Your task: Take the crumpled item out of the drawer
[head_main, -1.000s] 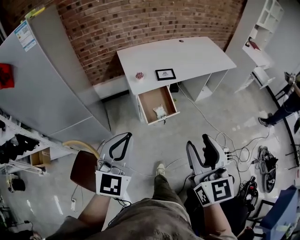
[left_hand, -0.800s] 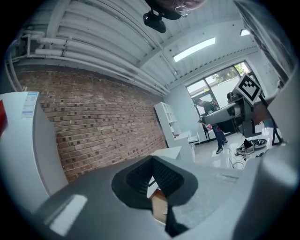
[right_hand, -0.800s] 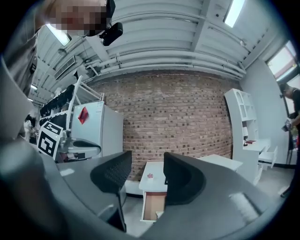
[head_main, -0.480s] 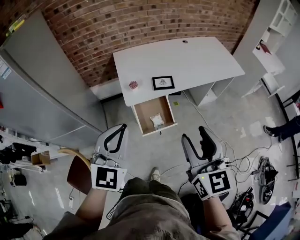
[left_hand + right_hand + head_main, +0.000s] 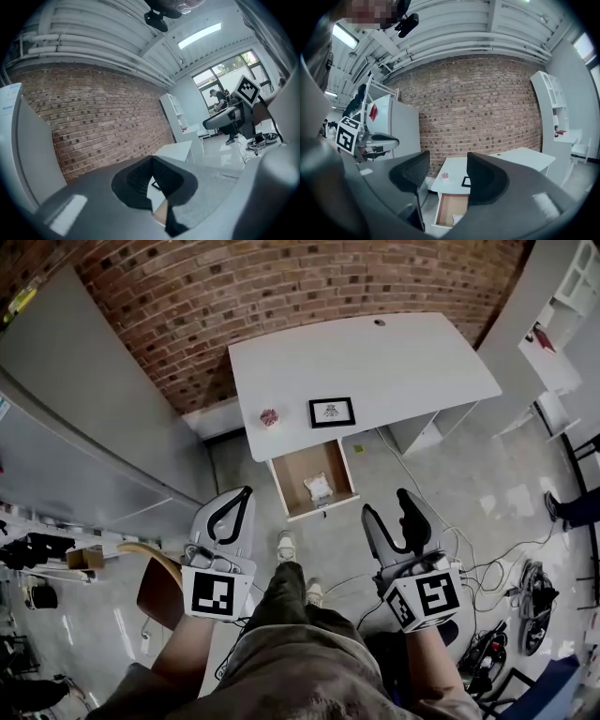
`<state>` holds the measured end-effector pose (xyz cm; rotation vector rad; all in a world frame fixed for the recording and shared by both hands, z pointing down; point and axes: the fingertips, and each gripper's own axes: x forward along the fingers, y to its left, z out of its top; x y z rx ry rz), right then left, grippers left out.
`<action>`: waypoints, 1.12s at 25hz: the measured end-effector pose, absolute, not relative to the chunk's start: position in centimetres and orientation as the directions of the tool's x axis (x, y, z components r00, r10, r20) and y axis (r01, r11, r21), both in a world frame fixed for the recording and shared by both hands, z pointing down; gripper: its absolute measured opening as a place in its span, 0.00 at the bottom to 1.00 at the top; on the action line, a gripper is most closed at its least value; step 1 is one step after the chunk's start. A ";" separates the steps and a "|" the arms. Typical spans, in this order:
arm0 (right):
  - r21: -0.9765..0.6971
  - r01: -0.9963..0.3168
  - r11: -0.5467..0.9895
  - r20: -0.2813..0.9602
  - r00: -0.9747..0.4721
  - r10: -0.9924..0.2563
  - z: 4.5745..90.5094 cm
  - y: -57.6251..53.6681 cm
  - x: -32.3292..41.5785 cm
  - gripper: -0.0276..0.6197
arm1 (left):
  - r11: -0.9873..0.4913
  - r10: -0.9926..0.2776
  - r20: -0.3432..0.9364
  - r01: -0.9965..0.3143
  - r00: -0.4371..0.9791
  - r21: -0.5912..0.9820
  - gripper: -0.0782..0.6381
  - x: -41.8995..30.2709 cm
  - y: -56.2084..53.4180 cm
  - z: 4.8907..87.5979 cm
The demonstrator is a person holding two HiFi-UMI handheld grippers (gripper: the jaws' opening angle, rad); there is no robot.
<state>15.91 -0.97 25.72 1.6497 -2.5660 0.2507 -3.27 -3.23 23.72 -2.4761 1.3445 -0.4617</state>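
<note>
The open wooden drawer (image 5: 292, 474) sticks out from under the white desk (image 5: 394, 362). A crumpled white item (image 5: 319, 487) lies in its front right part. Both grippers are held low, well short of the drawer, over the floor. My left gripper (image 5: 245, 494) is shut, its fingertips touching with nothing between them; in the left gripper view the left gripper (image 5: 152, 158) meets at one point. My right gripper (image 5: 385, 505) is open and empty. In the right gripper view the drawer (image 5: 449, 206) and the crumpled item (image 5: 458, 219) show below the right gripper (image 5: 448, 168).
A framed picture (image 5: 332, 412) and a small pink object (image 5: 269, 416) sit on the desk. A grey cabinet (image 5: 84, 418) stands left, a brown chair (image 5: 157, 589) behind my left gripper. Cables (image 5: 497, 563) lie on the floor at right. A brick wall backs the desk.
The person has stepped toward the desk, one foot now forward between the grippers. Both grippers kept their states and their places in view.
</note>
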 end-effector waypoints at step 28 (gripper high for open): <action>-0.156 -0.942 0.296 0.494 -0.334 -0.803 44.0 -20.4 11.0 0.52 | -0.744 -0.655 0.379 -0.647 0.654 -0.168 0.11 -2.5 -23.3 42.1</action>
